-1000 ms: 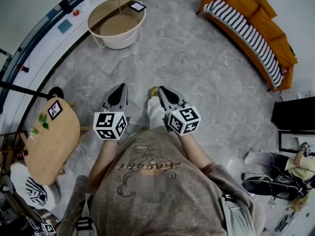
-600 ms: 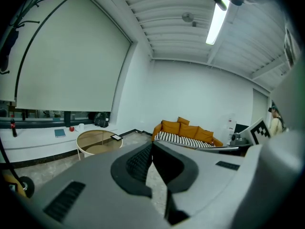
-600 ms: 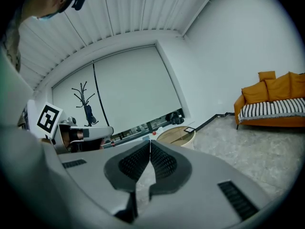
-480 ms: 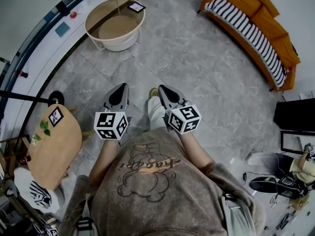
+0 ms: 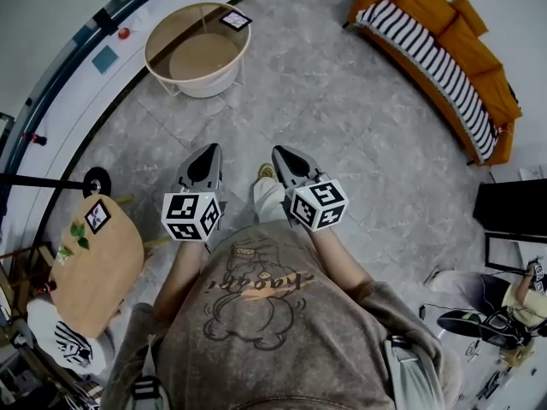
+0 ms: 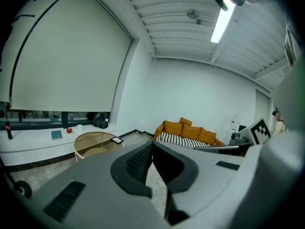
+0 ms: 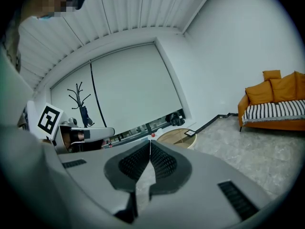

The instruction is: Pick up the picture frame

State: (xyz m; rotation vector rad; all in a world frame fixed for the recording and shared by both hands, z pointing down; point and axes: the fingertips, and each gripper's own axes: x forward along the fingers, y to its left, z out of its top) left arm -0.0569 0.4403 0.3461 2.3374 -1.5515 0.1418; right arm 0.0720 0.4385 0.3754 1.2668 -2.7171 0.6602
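The picture frame [image 5: 234,20], small, dark-edged and flat, lies at the far rim of a round pale table [image 5: 155,39] across the grey floor. It also shows in the left gripper view as the frame [image 6: 116,139] on the table [image 6: 93,140], and in the right gripper view as the frame [image 7: 189,133] on the table [image 7: 172,137]. My left gripper [image 5: 210,149] and right gripper [image 5: 278,151] are held side by side in front of the person's body, far short of the table. Both are shut with nothing between the jaws [image 6: 152,145] [image 7: 150,142].
An orange sofa [image 5: 444,54] with a striped blanket stands at the right. A wooden side table [image 5: 98,263] with a marker card is at the near left, beside a coat stand's base [image 5: 96,180]. Another person [image 5: 513,297] sits at the lower right.
The person has stepped forward over the floor, so the wooden side table has slid lower in the head view. Both grippers stay shut and level, side by side.
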